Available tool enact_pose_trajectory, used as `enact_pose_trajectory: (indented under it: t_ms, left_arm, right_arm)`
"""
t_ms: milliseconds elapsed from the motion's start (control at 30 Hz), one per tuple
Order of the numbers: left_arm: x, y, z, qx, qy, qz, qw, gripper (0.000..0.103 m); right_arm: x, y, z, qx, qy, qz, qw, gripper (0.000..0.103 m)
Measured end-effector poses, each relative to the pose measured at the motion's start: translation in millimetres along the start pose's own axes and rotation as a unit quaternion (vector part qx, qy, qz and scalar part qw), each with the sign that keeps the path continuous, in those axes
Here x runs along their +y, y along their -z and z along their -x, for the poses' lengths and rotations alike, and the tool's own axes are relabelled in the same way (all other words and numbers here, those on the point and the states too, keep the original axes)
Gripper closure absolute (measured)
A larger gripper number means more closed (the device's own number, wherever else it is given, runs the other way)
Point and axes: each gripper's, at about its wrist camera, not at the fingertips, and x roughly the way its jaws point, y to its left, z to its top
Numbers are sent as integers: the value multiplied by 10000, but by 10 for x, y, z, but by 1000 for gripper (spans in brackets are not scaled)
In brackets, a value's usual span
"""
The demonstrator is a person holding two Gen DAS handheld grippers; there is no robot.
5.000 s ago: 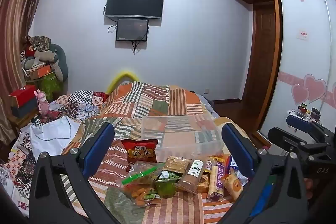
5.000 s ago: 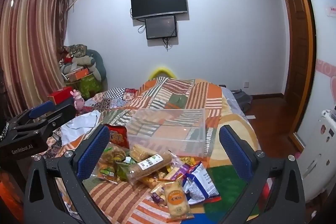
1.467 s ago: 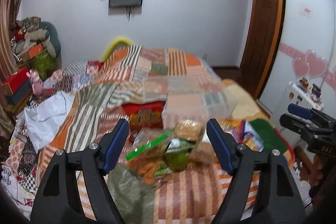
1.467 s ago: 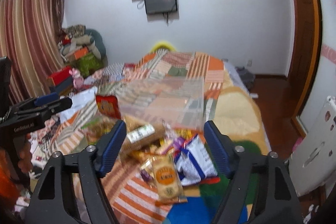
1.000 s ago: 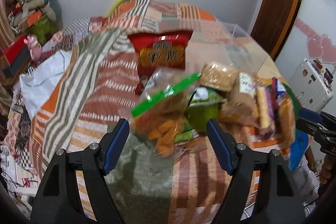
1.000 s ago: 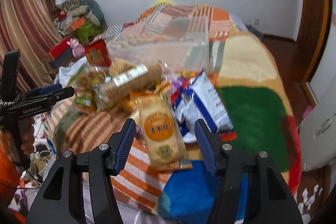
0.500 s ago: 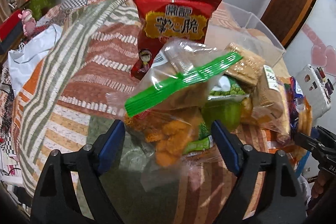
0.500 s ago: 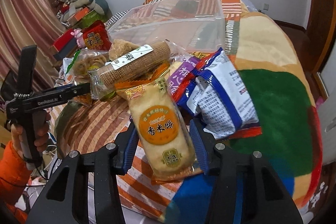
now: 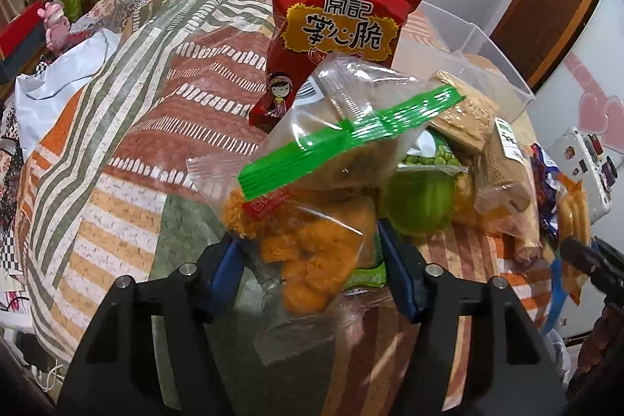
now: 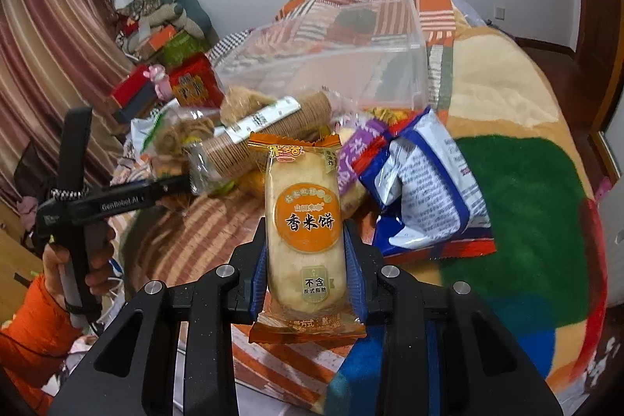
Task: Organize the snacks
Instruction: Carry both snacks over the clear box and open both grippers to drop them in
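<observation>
Right gripper (image 10: 306, 269) has just closed its jaws on the orange rice-cracker packet (image 10: 303, 221), both pads pressing its sides; half a second ago the jaws stood apart around it. Left gripper (image 9: 308, 269) has also just been narrowing, and its jaws now pinch the clear zip bag (image 9: 312, 190) of orange snacks, where before they framed it loosely. Judgement: both grasps are made, so lifting toward the clear bin (image 10: 343, 53) is next. That bin sits on the bed (image 10: 518, 205) behind the snack pile. Both grippers point steeply downward, the left one lower than a second ago.
</observation>
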Motion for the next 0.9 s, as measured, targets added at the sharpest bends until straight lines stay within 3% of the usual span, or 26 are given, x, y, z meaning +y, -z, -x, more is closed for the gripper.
enact_pose_trajectory:
  t_ms: [233, 500, 900]
  left_arm:
    - [-27, 100, 361, -192, -51, -93, 9998, 44]
    - [-249, 37, 933, -809, 30, -403, 9959, 44]
    - [-544, -549, 1268, -1520, 388, -646, 9855, 44]
  right_arm:
    - [60, -74, 88, -252, -49, 17, 9997, 72]
    - [132, -235, 267, -659, -87, 146, 9977, 72]
    - [234, -679, 315, -1186, -55, 382, 9922, 72]
